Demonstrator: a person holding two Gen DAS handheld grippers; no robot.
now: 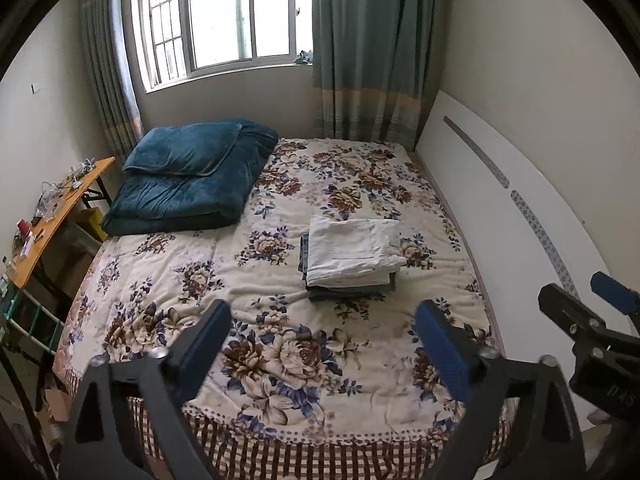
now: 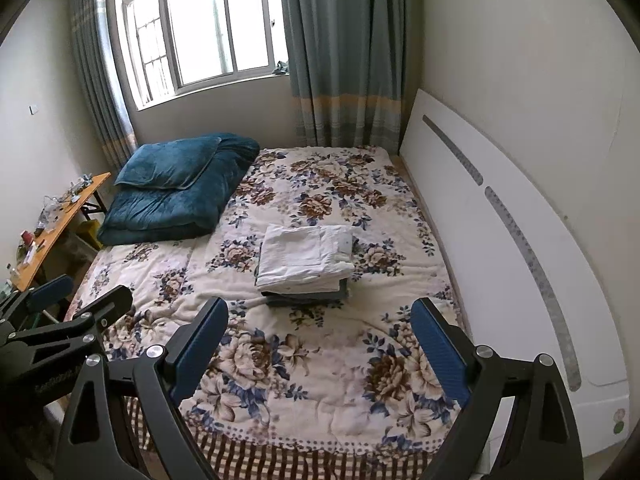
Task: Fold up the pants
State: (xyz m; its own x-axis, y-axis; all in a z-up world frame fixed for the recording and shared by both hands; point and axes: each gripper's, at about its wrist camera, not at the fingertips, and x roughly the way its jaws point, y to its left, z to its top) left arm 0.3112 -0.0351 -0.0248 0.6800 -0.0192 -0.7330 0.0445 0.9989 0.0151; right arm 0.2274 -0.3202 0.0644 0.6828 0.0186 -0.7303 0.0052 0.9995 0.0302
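We note the folded white pants (image 1: 354,250) on top of a small stack of darker folded pants (image 1: 348,290), resting on the floral bedspread (image 1: 280,352) toward the headboard side of the bed, well apart from both tools.

Left hand-held gripper (image 1: 322,338): jaws spread wide, nothing between them, held above the foot of the bed. Right hand-held gripper (image 2: 320,334): likewise wide, holding nothing.

View differences: the left wrist view catches the right hand-held gripper at its right edge, in front of the white headboard (image 1: 500,208); the right wrist view catches the left one at its lower left, near the wooden worktop (image 2: 60,226). Only the right wrist view shows the headboard's lower end, with a small round green-and-pink sticker (image 2: 619,421); we cannot read it. The left wrist view shows more of the cluttered worktop and a green rack (image 1: 28,320) below it.

Writing: faint embossed characters on the right gripper's body in the left wrist view and on the left gripper's body in the right wrist view, neither legible.

Teal quilt and pillow (image 1: 188,176) lie at the far left of the bed, under the window (image 1: 224,20).
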